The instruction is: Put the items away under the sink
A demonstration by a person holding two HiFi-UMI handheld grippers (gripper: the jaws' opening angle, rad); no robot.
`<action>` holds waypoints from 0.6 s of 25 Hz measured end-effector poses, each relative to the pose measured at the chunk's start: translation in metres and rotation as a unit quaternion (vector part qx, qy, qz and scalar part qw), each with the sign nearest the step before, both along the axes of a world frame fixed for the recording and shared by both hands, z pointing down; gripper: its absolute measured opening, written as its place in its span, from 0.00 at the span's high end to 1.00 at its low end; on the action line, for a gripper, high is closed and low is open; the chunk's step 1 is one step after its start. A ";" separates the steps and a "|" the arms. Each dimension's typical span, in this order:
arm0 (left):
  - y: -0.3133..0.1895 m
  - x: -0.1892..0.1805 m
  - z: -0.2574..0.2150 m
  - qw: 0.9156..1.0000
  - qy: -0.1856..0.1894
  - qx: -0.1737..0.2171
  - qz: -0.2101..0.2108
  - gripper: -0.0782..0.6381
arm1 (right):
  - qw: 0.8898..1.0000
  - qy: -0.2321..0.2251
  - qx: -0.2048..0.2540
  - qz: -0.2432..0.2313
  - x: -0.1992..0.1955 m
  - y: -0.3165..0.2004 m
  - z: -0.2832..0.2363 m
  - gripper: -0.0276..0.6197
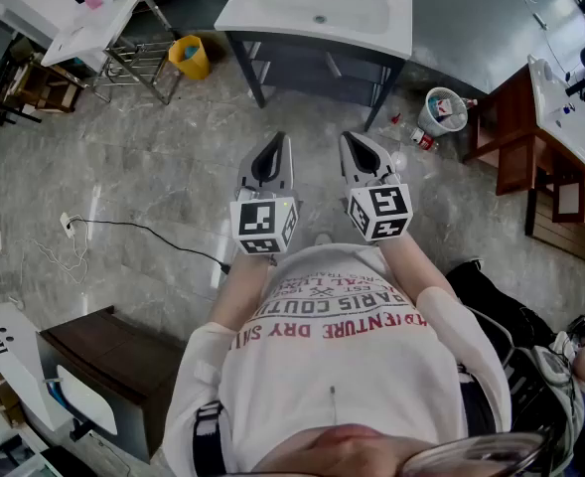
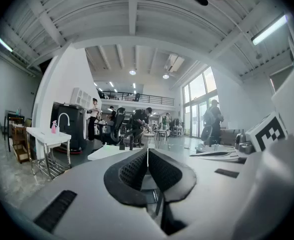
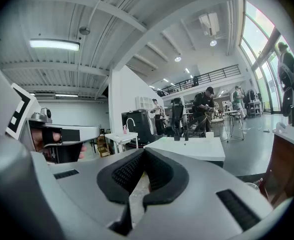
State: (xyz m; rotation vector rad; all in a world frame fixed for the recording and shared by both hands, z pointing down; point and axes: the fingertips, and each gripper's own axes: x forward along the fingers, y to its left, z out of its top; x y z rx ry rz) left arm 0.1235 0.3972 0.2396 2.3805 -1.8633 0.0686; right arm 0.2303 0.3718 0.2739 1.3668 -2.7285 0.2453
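Observation:
A white sink vanity (image 1: 317,13) stands ahead of me on dark legs, with an open shelf (image 1: 297,73) beneath it. Dark bottles (image 3: 180,134) and a white cup (image 3: 209,134) stand on its top. Right of the vanity, a white bucket (image 1: 443,109) holds small items and a red-capped bottle (image 1: 423,139) lies on the floor. My left gripper (image 1: 276,139) and right gripper (image 1: 353,137) are held side by side at chest height, pointing at the vanity and well short of it. Both are shut with nothing between their pads.
A yellow bucket (image 1: 189,56) sits left of the vanity beside a metal rack under another white sink table (image 1: 98,23). Wooden furniture (image 1: 530,137) stands at the right, a dark cabinet (image 1: 103,356) at lower left. A black cable (image 1: 143,232) crosses the marble floor.

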 end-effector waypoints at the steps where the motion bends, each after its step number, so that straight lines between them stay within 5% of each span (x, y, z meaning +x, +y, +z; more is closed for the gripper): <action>1: -0.002 0.001 0.001 1.000 0.001 0.000 -0.001 0.85 | 1.000 0.000 0.000 -0.001 0.001 -0.002 0.001 0.92; 15: -0.028 0.008 0.007 1.000 -0.001 -0.010 -0.014 0.85 | 1.000 -0.028 -0.003 0.008 0.014 -0.031 0.001 0.92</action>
